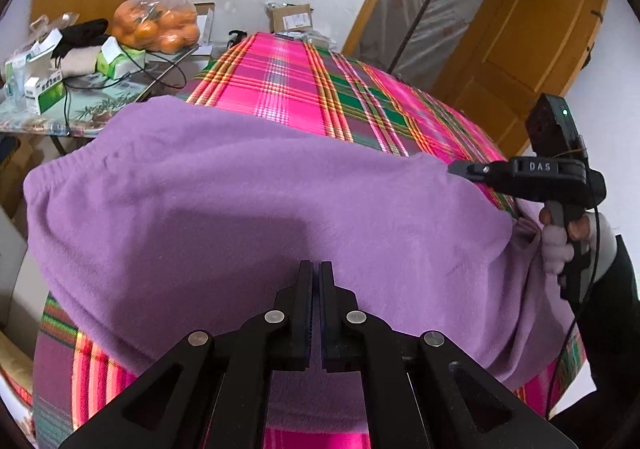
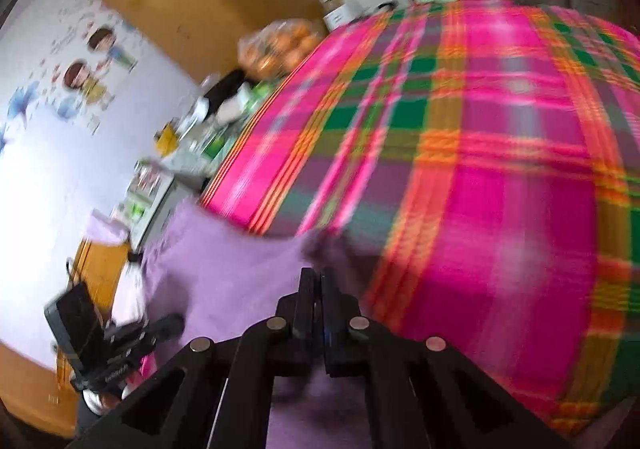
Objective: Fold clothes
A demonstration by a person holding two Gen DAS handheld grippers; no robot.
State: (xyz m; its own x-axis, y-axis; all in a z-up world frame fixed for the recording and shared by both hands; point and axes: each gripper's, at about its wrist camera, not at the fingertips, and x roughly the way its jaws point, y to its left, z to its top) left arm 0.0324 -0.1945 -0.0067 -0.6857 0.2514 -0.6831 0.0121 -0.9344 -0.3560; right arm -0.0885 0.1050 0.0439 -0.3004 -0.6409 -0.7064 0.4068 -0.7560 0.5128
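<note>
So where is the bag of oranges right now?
In the left wrist view the bag of oranges sits upper left on the cluttered side table, beyond the purple garment and beside the plaid-covered surface.

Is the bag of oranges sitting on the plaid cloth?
No, the bag of oranges sits on the cluttered side table, beyond the plaid cloth.

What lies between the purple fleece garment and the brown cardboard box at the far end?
Only bare pink plaid cloth lies between purple fleece garment and brown cardboard box, in the left wrist view.
</note>
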